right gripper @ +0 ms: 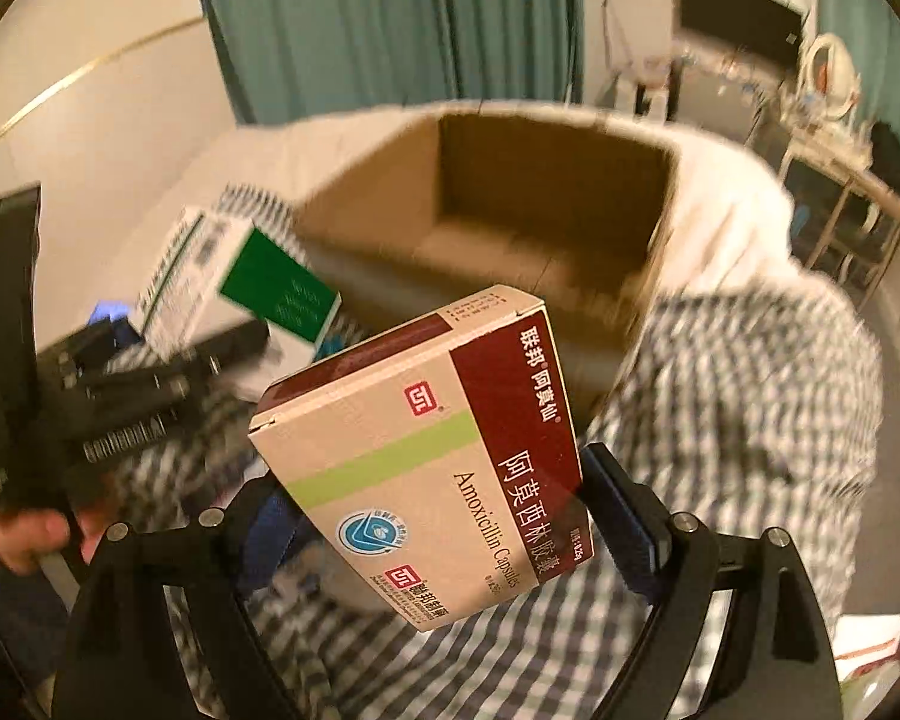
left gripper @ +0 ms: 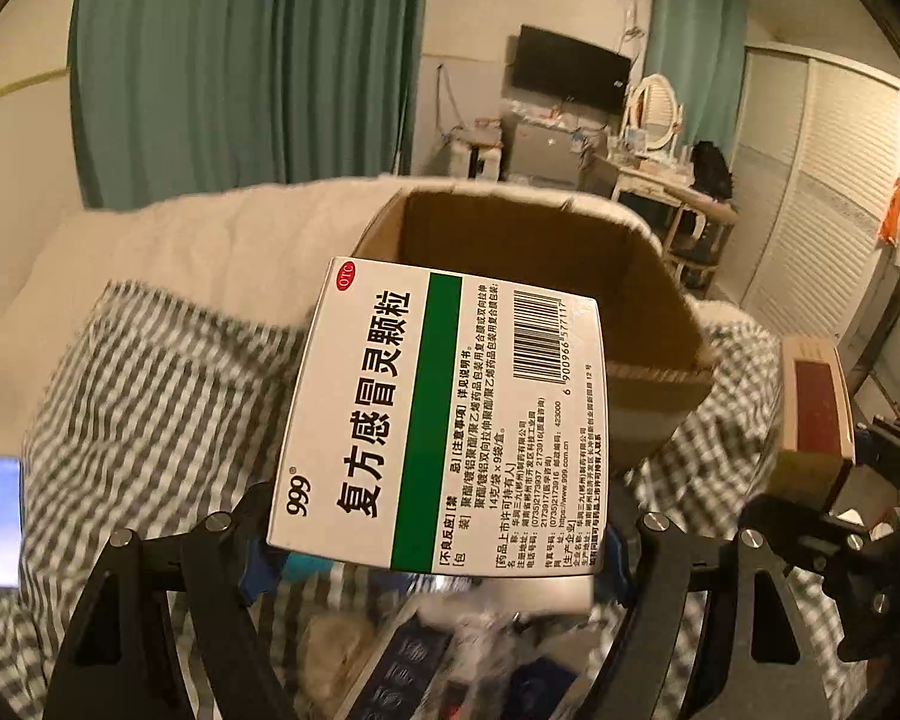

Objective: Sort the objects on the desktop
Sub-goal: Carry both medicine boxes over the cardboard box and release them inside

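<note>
A: We had both jaws clamped, the left gripper [left gripper: 438, 546] on the white box [left gripper: 444, 420], the right gripper [right gripper: 432, 534] on the tan box [right gripper: 426, 462].

B: Near the carton [left gripper: 648, 300]; we risked clipping its rim.

White medicine box [left gripper: 438, 420] with a broad green band, barcode and "999" mark: clamped in my left jaws by its near end, lifted off the bed, tilted, its far end reaching over the near rim of the cardboard box [left gripper: 570, 276]. Seen from the right wrist view it is blurred, same white and green [right gripper: 234, 276].

Tan amoxicillin box [right gripper: 426, 462], maroon panel, lime stripe, round blue seal: held in my right jaws, raised, angled to the left, just short of the cardboard box.

Cardboard box [right gripper: 540, 210]: brown, open-topped, flaps up, nothing visible inside, sitting on the checked bedcover against a white blanket.
</note>
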The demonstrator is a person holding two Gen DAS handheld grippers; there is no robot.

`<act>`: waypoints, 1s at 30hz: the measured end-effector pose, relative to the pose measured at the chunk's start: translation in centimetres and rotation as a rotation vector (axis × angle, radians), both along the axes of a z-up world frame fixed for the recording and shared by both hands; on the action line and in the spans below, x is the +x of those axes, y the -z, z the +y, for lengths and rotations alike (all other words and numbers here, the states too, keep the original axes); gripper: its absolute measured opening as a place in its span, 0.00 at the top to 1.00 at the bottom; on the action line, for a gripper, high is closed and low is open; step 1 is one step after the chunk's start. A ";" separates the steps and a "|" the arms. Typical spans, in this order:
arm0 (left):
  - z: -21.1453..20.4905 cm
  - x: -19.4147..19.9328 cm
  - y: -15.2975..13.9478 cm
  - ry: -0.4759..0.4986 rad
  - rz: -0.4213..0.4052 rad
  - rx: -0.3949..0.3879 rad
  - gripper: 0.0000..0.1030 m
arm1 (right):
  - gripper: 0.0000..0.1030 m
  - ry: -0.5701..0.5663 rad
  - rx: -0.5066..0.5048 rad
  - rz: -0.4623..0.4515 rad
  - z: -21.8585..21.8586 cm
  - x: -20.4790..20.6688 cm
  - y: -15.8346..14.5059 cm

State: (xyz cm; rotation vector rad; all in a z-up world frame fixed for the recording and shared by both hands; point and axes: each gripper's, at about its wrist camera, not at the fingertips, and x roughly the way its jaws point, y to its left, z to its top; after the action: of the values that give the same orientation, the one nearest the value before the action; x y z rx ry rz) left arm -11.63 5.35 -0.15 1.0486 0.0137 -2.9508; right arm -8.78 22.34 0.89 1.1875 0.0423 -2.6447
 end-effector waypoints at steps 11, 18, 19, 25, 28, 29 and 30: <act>2.1 -4.5 -4.8 0.007 0.093 -0.055 0.21 | 0.15 0.049 0.003 0.137 0.3 -2.6 -6.1; 2.5 -8.9 -6.0 0.000 0.098 -0.050 0.21 | 0.15 0.083 -0.012 0.184 1.1 -6.1 -7.8; 2.5 -9.7 -5.9 -0.003 0.093 -0.050 0.21 | 0.15 0.088 -0.016 0.184 1.2 -6.8 -7.8; 2.0 -14.1 -4.4 -0.030 0.065 -0.079 0.21 | 0.15 0.110 -0.050 0.166 2.0 -11.5 -7.0; 1.5 -16.0 -3.1 -0.037 0.037 -0.084 0.21 | 0.15 0.121 -0.062 0.152 2.5 -13.5 -5.9; 1.5 -16.5 -2.7 -0.039 0.032 -0.087 0.21 | 0.15 0.126 -0.065 0.143 2.6 -14.3 -5.4; 1.5 -16.9 -2.2 -0.038 0.026 -0.088 0.21 | 0.15 0.127 -0.066 0.137 2.7 -14.9 -5.0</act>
State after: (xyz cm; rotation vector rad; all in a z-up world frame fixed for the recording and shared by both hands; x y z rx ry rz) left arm -28.55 6.83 2.03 0.9872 -0.0937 -2.9018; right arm -23.64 25.05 5.88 1.0190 -0.0985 -2.8108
